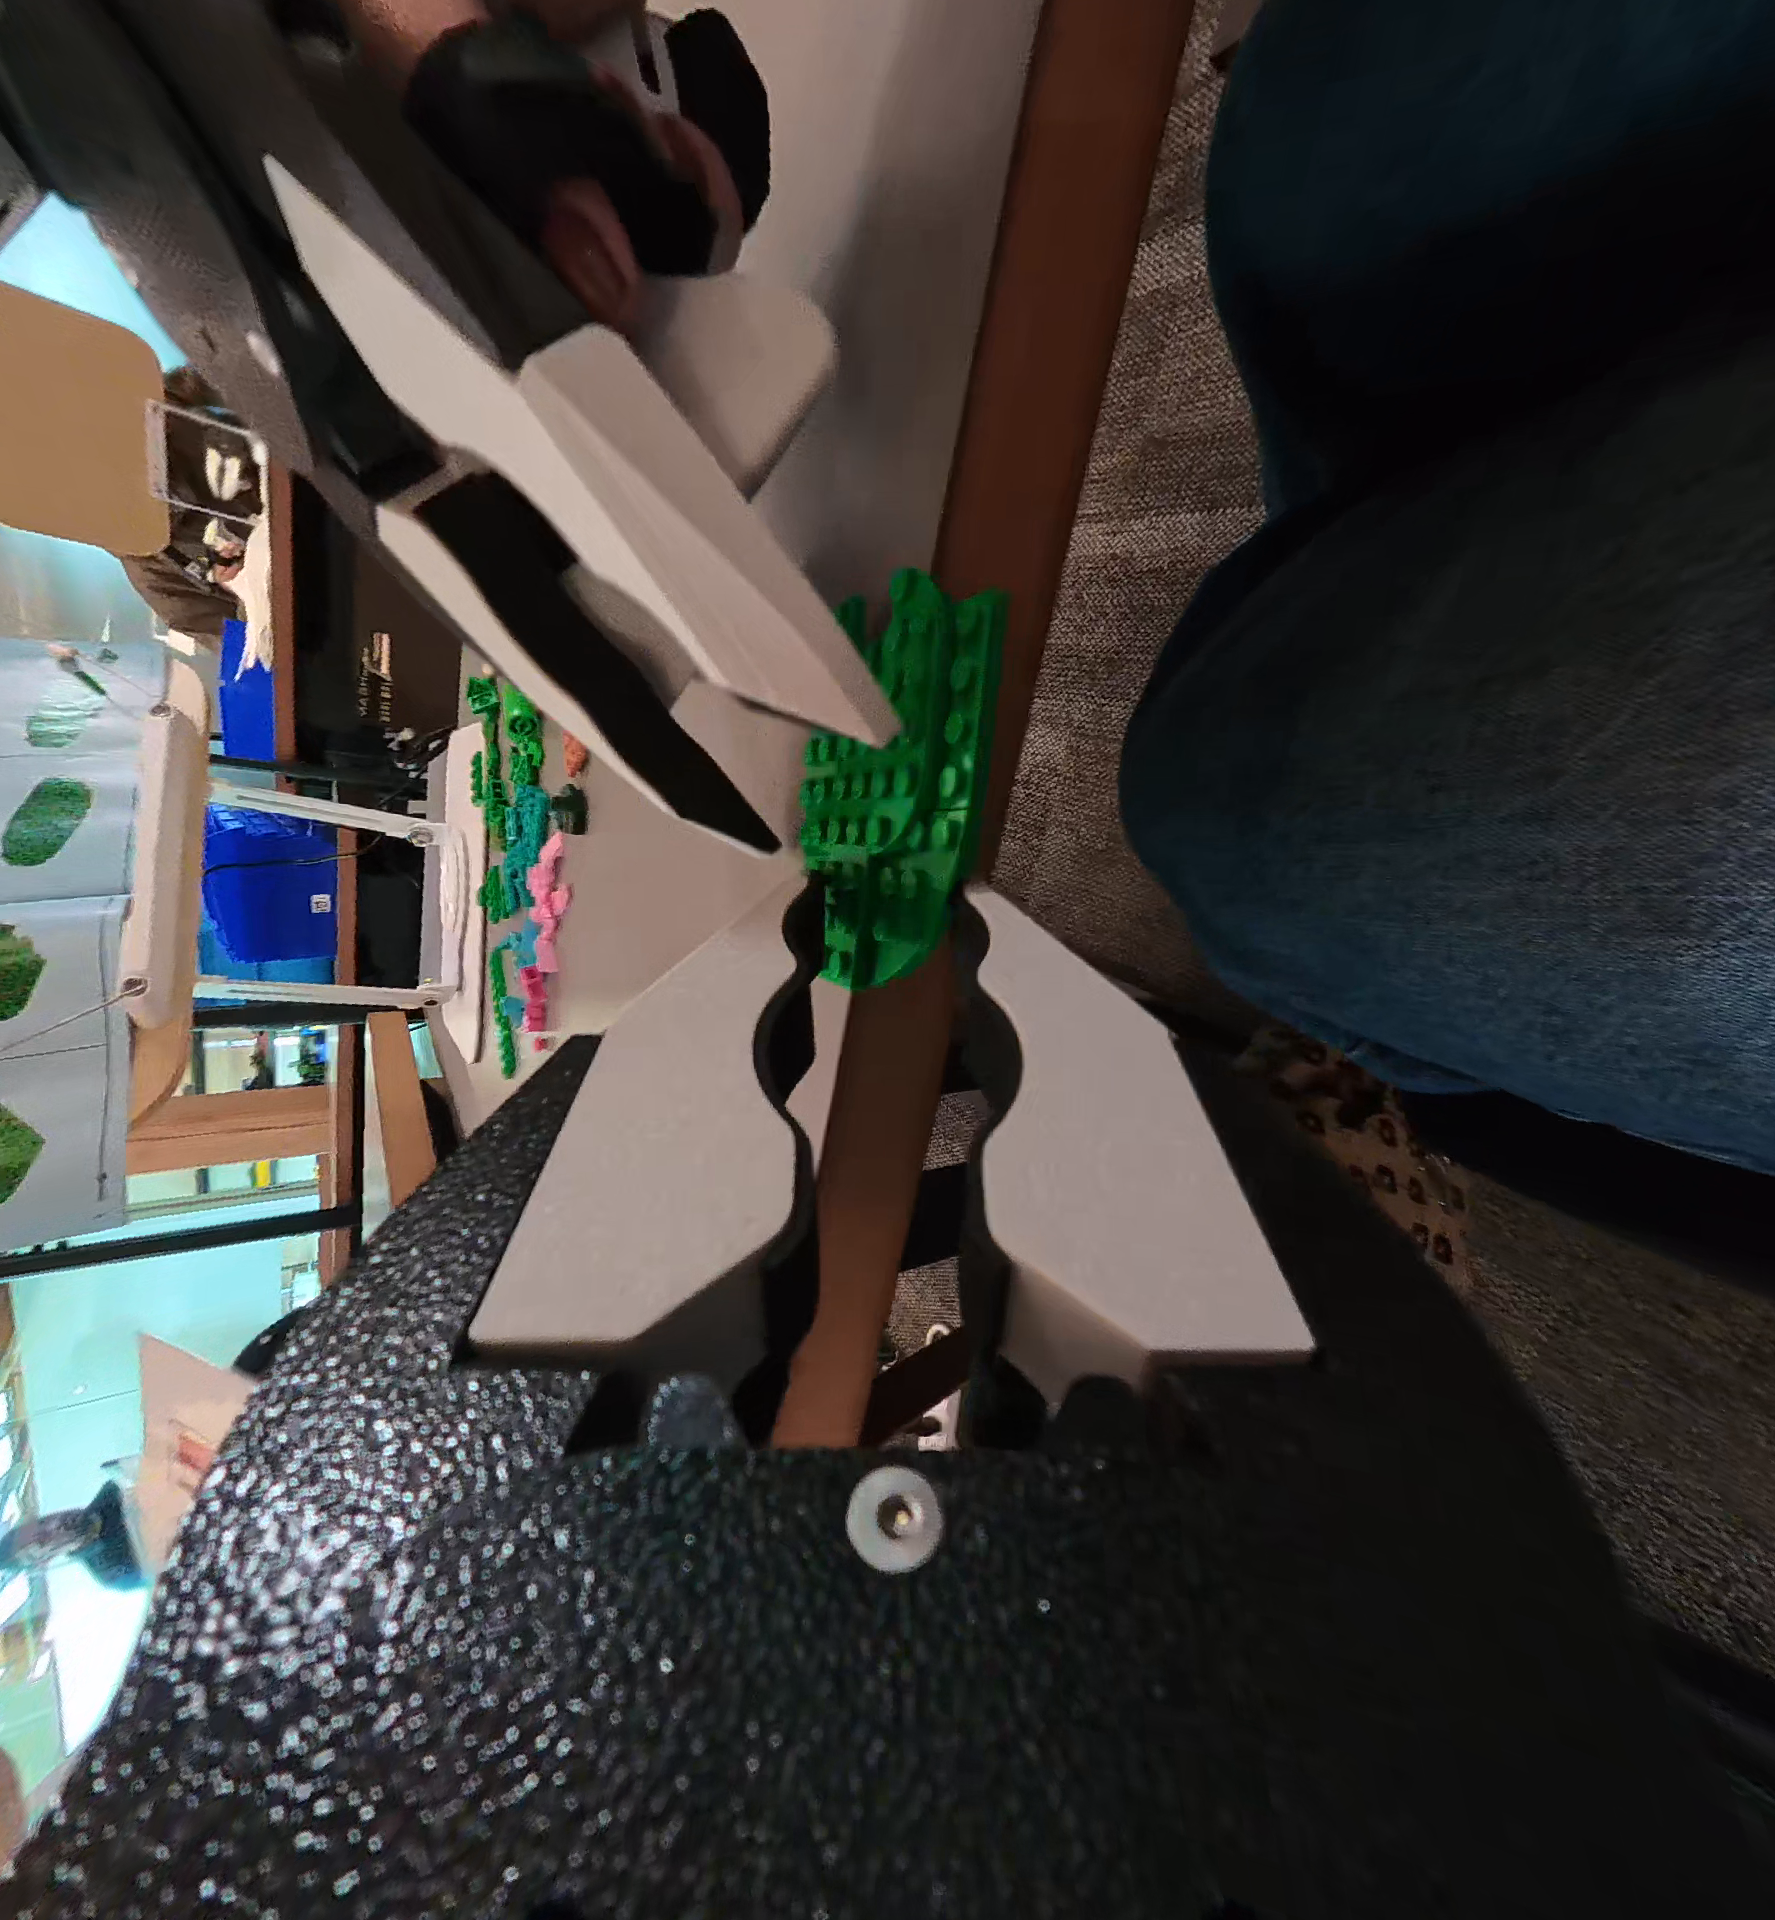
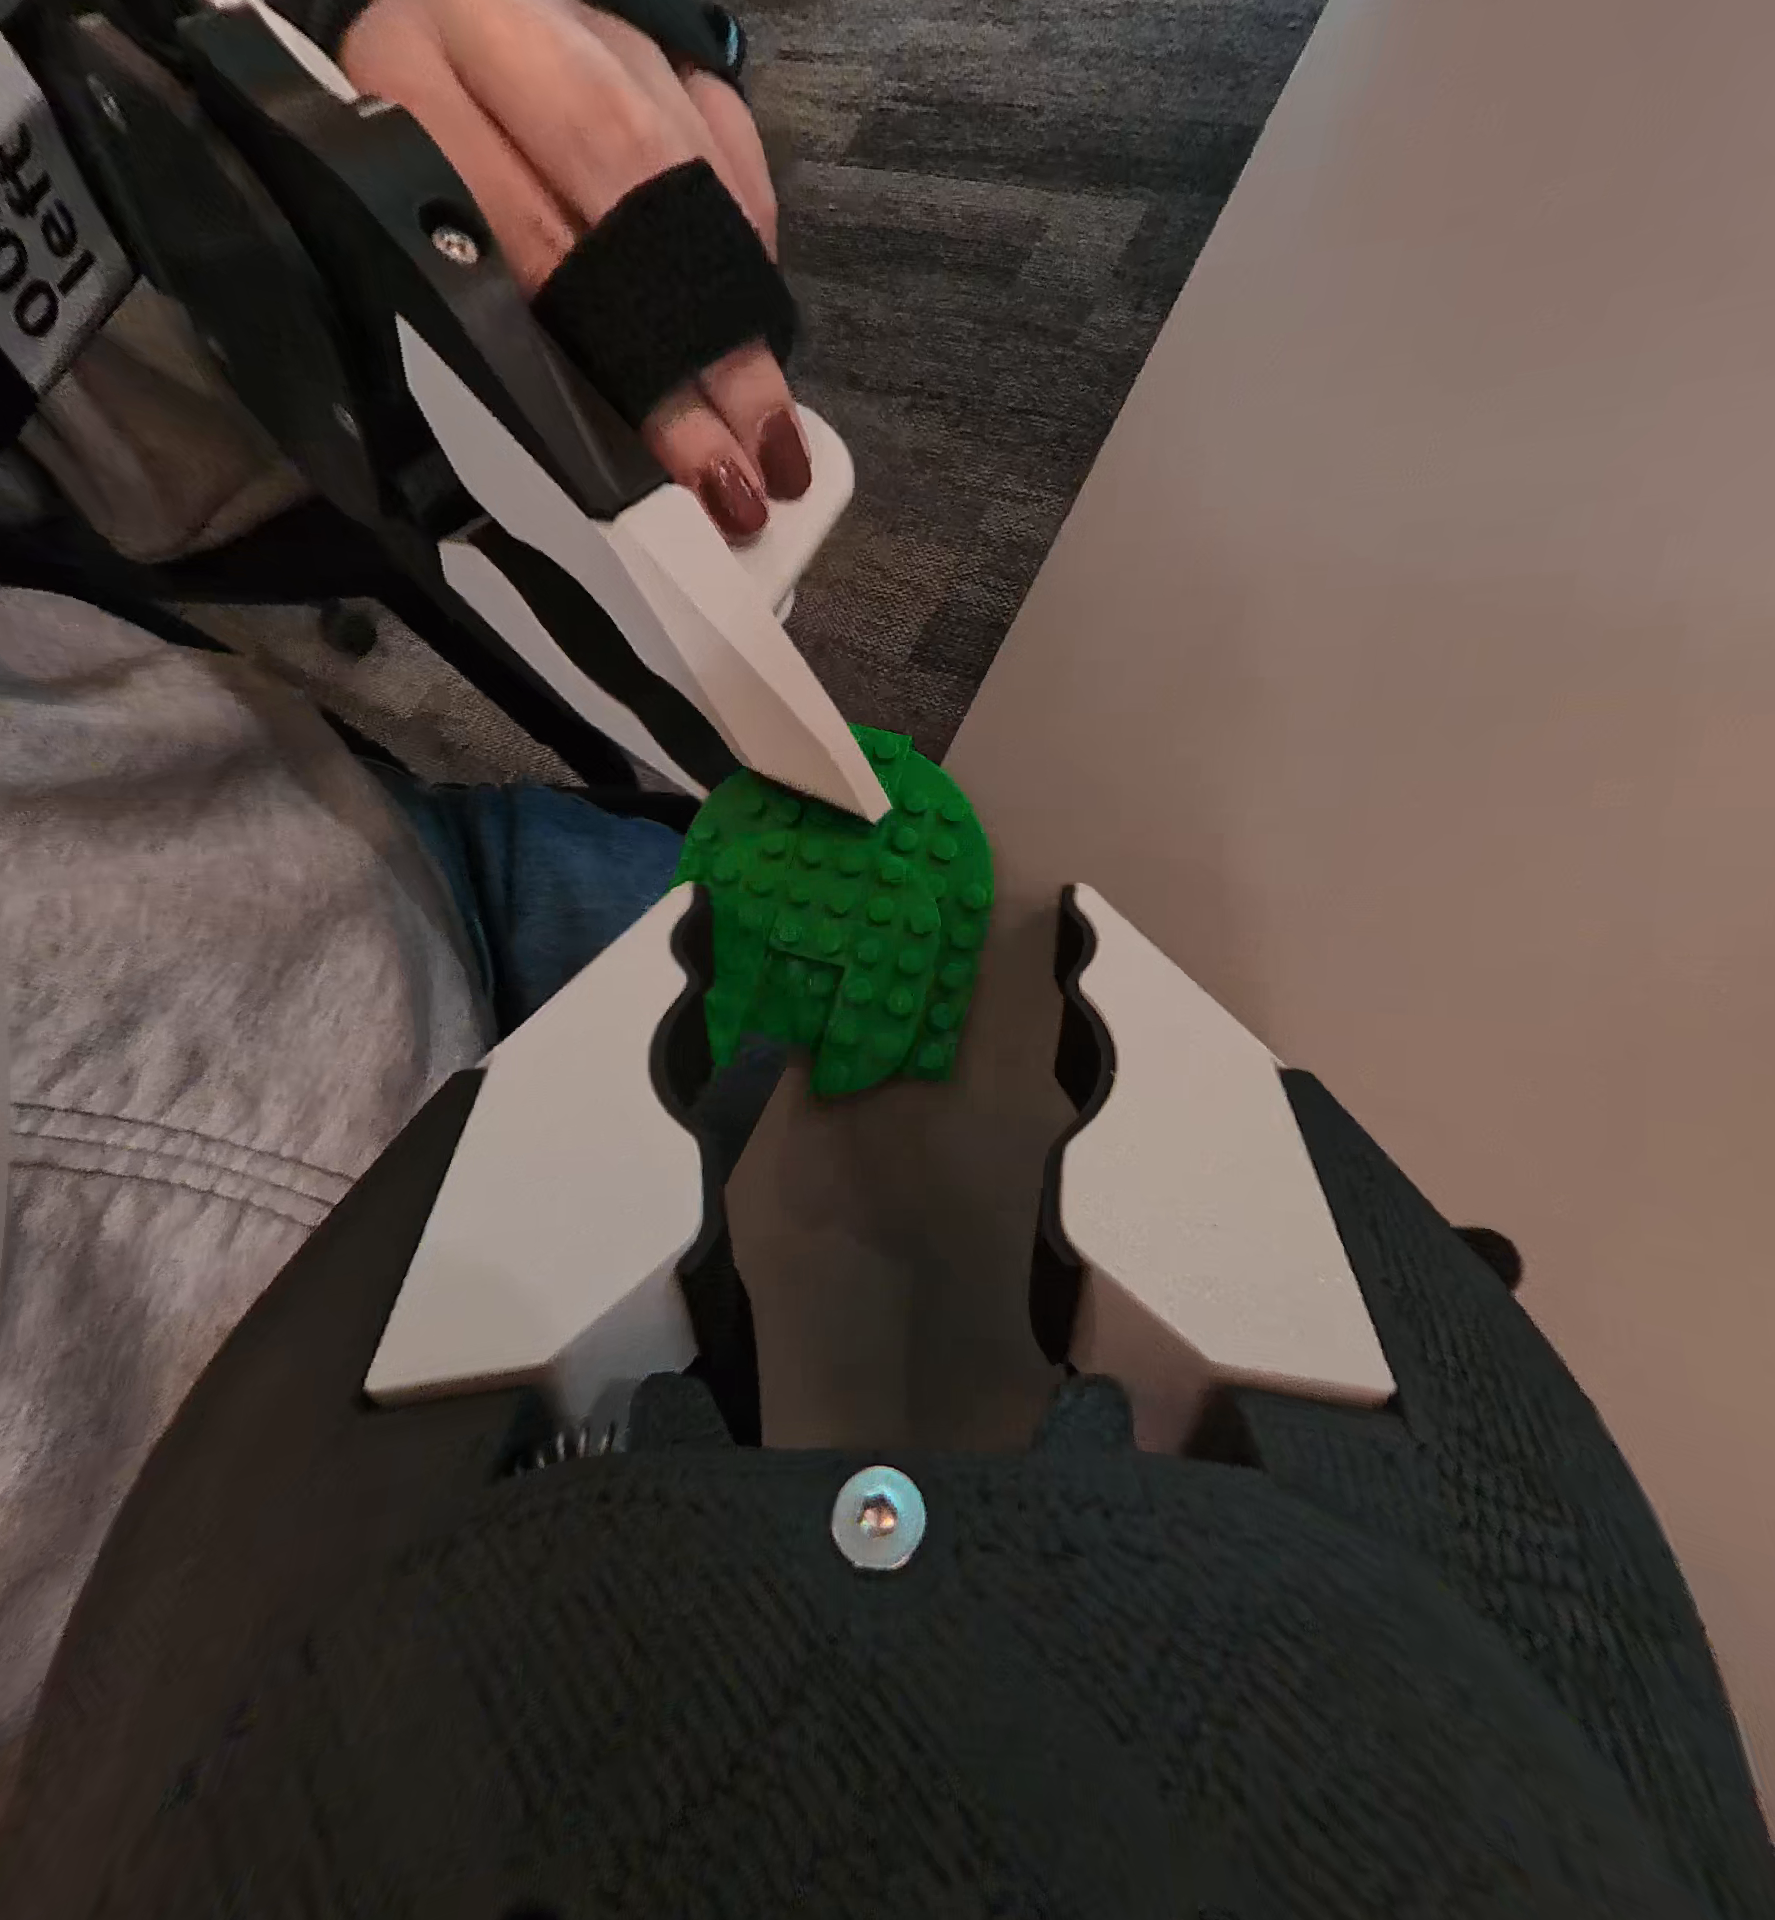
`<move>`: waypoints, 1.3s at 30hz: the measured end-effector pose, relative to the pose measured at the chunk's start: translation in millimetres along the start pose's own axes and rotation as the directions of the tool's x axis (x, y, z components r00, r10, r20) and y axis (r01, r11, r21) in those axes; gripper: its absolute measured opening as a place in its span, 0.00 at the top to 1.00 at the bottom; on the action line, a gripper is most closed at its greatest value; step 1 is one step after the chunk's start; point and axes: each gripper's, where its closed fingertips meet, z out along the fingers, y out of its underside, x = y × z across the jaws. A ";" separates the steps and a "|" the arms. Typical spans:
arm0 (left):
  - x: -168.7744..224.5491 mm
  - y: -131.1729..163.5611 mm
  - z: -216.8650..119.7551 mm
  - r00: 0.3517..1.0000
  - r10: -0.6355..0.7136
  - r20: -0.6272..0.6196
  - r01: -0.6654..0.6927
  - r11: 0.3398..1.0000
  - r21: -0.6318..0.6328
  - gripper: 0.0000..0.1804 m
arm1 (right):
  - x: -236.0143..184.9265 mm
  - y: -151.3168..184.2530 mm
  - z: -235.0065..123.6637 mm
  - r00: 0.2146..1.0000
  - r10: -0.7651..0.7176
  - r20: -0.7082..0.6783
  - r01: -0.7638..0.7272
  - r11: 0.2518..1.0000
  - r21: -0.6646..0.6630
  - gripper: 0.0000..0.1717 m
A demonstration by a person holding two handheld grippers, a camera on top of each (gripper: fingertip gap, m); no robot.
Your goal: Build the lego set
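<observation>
- While both grippers are at the table edge, I see the left gripper [image 1: 883, 888] closed down to a narrow gap on the green studded plate [image 2: 841, 914]. One fingertip is on the tabletop side and the other on the floor side.
- From the right wrist view, the left gripper's upper white finger [image 2: 810, 748] lies across the plate's studded top near its far rim. Its lower finger is hidden under the plate.
- The right gripper [image 2: 878, 904] is wide open and grips nothing. Its left finger [image 2: 602, 1039] sits right at the plate's near-left edge. Its right finger [image 2: 1153, 1018] is well apart from the plate, over bare table.
- The plate is bright green with a rounded outline. It is built from several thin studded pieces overlapped in layers, with seams and a stepped notch on the near side.
- Plate location: at the corner of the pale table [image 2: 1382, 623], lying roughly flat with the studs up. Its left part overhangs the brown edge band [image 1: 1049, 416].
- A hand [image 2: 592, 135] with a black finger strap holds the left gripper's handle.
- Below and beside the table are grey carpet [image 2: 966, 208] and the person's blue jeans [image 1: 1485, 727].
- Far along the tabletop in the left wrist view is a loose pile of green, teal and pink bricks [image 1: 530, 862], well away from both grippers.
</observation>
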 end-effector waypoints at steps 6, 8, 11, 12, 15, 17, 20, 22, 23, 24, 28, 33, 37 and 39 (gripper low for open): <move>-41.3 2.8 -7.7 0.987 -0.105 0.123 0.107 0.994 -0.007 0.97 | 6.7 -26.0 -53.0 0.970 -0.120 -0.212 0.157 0.974 0.166 0.57; -56.4 5.0 -7.3 0.977 -0.118 0.175 0.123 0.992 -0.019 0.97 | 9.2 -25.3 -64.7 0.914 -0.225 -0.337 0.276 0.955 0.111 0.57; -73.3 0.9 -4.2 0.968 -0.104 0.228 0.112 0.994 -0.022 0.97 | 9.0 -25.0 -69.7 0.758 -0.425 -0.495 0.465 0.884 -0.048 0.57; -76.3 -2.4 -2.2 0.968 -0.094 0.233 0.101 0.995 -0.016 0.97 | 10.2 -24.4 -69.6 0.691 -0.490 -0.531 0.513 0.850 -0.116 0.57; -78.8 -16.1 4.5 0.973 -0.055 0.224 0.053 0.998 0.014 0.97 | 17.7 -22.8 -71.7 0.499 -0.636 -0.588 0.595 0.745 -0.301 0.68; -79.6 -24.7 7.6 0.975 -0.034 0.218 0.027 0.999 0.035 0.97 | 18.0 -24.4 -74.1 0.420 -0.685 -0.595 0.632 0.692 -0.350 0.82; -87.5 -34.7 7.3 0.969 -0.043 0.241 0.023 0.996 0.086 0.90 | 15.4 -26.2 -80.6 0.361 -0.713 -0.602 0.678 0.643 -0.356 0.96; -86.3 -44.0 6.7 0.979 -0.101 0.179 0.072 0.984 0.160 0.75 | 13.5 -22.8 -85.0 0.370 -0.718 -0.589 0.693 0.636 -0.340 0.96; -84.3 -45.3 7.8 0.984 -0.120 0.132 0.098 0.981 0.168 0.68 | 10.8 -22.2 -87.8 0.376 -0.717 -0.587 0.706 0.632 -0.320 0.96; -84.1 -45.9 8.7 0.987 -0.116 0.109 0.096 0.981 0.171 0.67 | 7.6 -21.6 -90.3 0.384 -0.716 -0.583 0.719 0.628 -0.298 0.96; -88.7 -60.5 18.8 0.993 0.003 0.118 -0.029 0.976 0.216 0.81 | 5.0 -19.0 -102.0 0.408 -0.701 -0.584 0.725 0.638 -0.259 0.96; -112.6 -66.0 44.2 0.967 0.093 0.236 -0.133 0.978 0.161 0.97 | 22.6 6.7 -141.9 0.477 -0.615 -0.628 0.635 0.735 -0.238 0.76; -129.0 -60.2 65.3 0.937 0.105 0.333 -0.161 0.976 0.145 0.97 | 53.0 74.7 -196.5 0.738 -0.269 -0.619 0.278 0.957 -0.085 0.64; -134.6 -56.0 80.5 0.916 0.143 0.376 -0.198 0.974 0.112 0.97 | 64.8 112.8 -208.0 0.806 -0.084 -0.586 0.058 0.996 -0.063 0.62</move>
